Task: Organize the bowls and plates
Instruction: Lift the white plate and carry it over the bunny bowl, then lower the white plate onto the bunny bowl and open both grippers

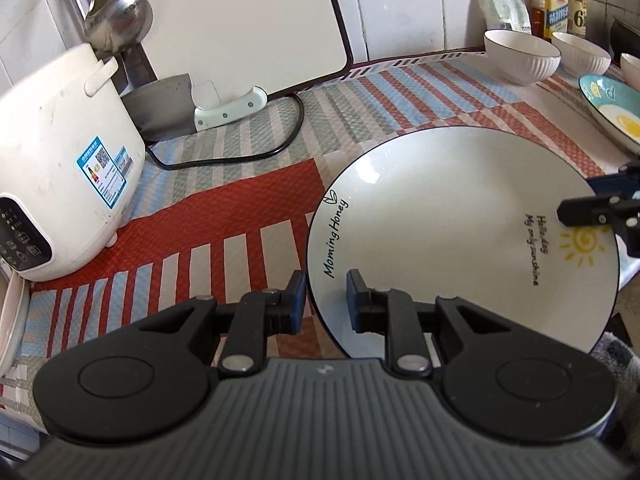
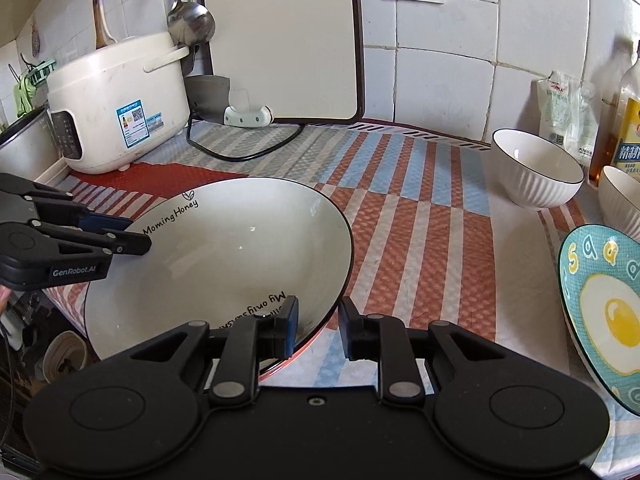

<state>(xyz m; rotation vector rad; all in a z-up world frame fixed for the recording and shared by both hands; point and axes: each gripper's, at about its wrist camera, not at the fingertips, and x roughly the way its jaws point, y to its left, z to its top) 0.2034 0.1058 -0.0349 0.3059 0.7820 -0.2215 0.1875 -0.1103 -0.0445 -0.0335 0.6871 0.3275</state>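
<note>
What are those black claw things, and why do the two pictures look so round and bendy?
A person holds a pair of tongs in each hand, and a little camera with a round, bendy lens sits on each pair. One picture looks along the left tongs, the other along the right tongs. Below lies a striped cloth with a white rice cooker, white bowls and a blue plate with a fried egg painted on it. Both tongs are at the rim of the big white plate. The left tongs seem to pinch it; the right tongs stand open around its rim, not squeezing.
</note>
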